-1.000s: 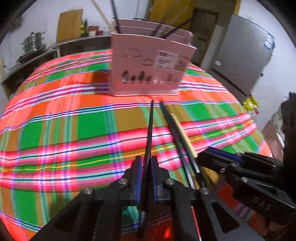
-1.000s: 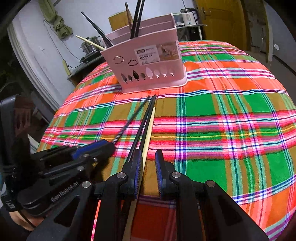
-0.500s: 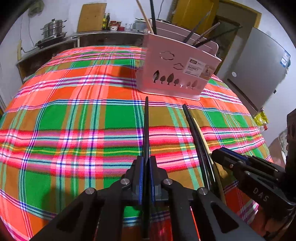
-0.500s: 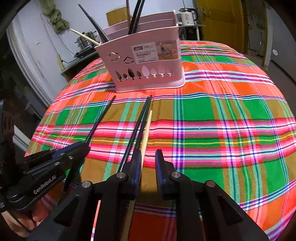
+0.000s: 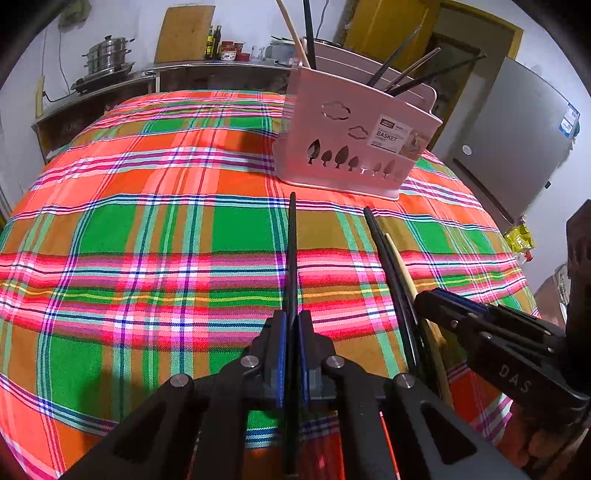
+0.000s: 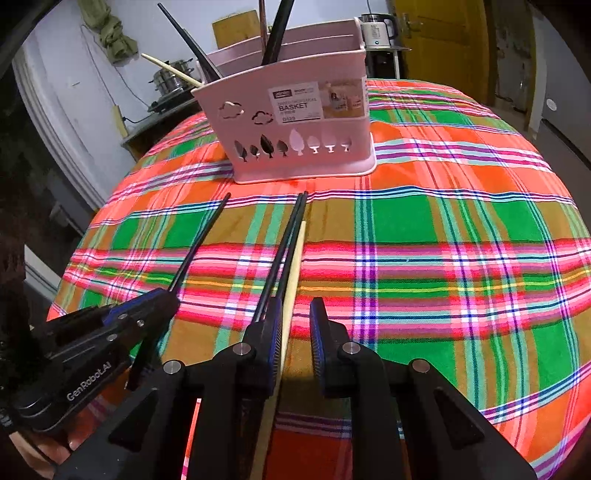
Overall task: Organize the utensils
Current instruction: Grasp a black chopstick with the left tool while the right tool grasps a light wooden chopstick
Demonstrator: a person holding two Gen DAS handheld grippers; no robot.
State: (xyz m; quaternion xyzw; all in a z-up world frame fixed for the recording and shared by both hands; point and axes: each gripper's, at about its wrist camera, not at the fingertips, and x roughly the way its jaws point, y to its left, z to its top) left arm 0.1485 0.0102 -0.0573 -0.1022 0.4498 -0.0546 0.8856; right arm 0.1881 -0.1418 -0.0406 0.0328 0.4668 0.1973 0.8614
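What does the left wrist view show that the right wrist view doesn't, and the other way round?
Only the left wrist view: the grey fridge and the wooden board leaning on the wall.

Only the right wrist view: the white kettle and a green cloth hanging on the wall.

Both: the pink basket holding chopsticks, the plaid tablecloth, the left tongs shut on one black chopstick, and the right tongs at the black pair and the pale chopstick.
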